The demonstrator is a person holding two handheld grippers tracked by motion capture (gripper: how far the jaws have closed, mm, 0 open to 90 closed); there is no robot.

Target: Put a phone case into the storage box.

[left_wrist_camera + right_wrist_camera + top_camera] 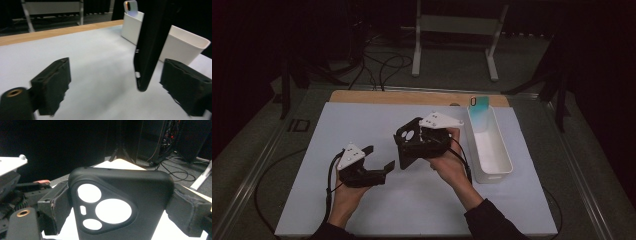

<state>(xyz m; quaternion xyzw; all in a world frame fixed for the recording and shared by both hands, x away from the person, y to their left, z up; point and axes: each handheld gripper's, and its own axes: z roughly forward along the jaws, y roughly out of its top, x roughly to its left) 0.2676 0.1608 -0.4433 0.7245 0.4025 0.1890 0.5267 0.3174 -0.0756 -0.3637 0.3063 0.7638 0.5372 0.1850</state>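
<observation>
A black phone case [120,180] with a three-hole camera cutout stands upright between the jaws of my right gripper [121,210], which press on its two sides. In the high view the right gripper [414,145] holds the case [407,135] above the middle of the white mat. My left gripper [379,157] sits just left of it, low over the mat, jaws spread wide. In the left gripper view the case's edge [147,50] hangs between the left gripper's [117,92] jaws, nearer the right one and touching neither.
A long white bin [504,155] lies at the mat's right side, with a teal phone [479,102] leaning at its far end. A wooden strip [412,96] runs along the back edge. Cables and a white metal stand [457,25] are on the floor beyond.
</observation>
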